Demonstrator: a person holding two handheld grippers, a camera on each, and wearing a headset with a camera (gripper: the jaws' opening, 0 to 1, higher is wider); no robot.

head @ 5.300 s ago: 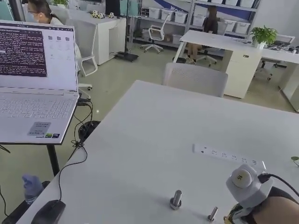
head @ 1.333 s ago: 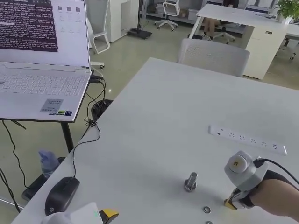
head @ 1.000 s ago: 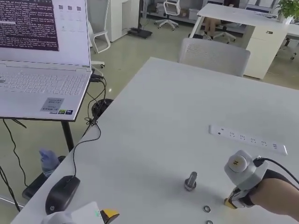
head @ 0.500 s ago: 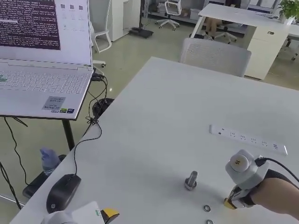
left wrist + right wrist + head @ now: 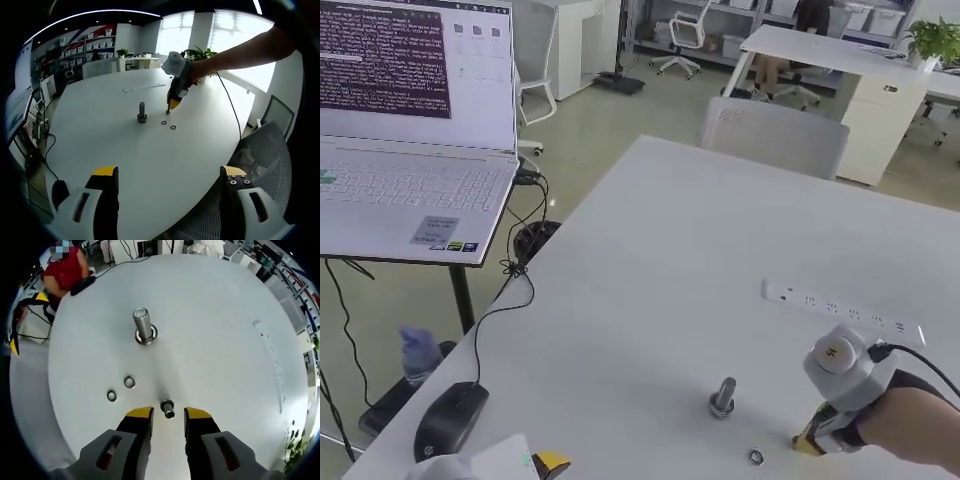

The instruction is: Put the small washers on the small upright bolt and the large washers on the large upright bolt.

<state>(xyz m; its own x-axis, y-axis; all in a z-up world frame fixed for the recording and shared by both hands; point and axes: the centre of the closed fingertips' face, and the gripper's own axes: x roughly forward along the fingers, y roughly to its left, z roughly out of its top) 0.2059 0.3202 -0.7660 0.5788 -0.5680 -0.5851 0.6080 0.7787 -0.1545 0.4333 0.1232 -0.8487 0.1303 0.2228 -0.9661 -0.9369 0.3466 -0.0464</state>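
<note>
In the right gripper view my right gripper (image 5: 168, 416) is open, its yellow-tipped jaws on either side of the small upright bolt (image 5: 167, 408) without touching it. Two small washers (image 5: 129, 382) (image 5: 111, 396) lie flat on the white table just to its left. Farther ahead stands the large upright bolt (image 5: 144, 326). In the head view the right gripper (image 5: 807, 443) sits low at the right of the large bolt (image 5: 722, 397), with one washer (image 5: 756, 457) between them. My left gripper (image 5: 169, 172) is open and holds nothing, far back from the large bolt (image 5: 142, 112) and the washers (image 5: 163, 122).
The white table (image 5: 700, 250) carries a power strip (image 5: 840, 308) at the back right and a black mouse (image 5: 450, 420) at its front left corner. An open laptop (image 5: 410, 120) stands on a separate stand to the left. A grey chair (image 5: 775, 135) is at the far edge.
The head view has shifted a little. Over the last second the right gripper has stayed by the bolts. Compared with five seconds ago, the left gripper's yellow tip now shows at the bottom left.
</note>
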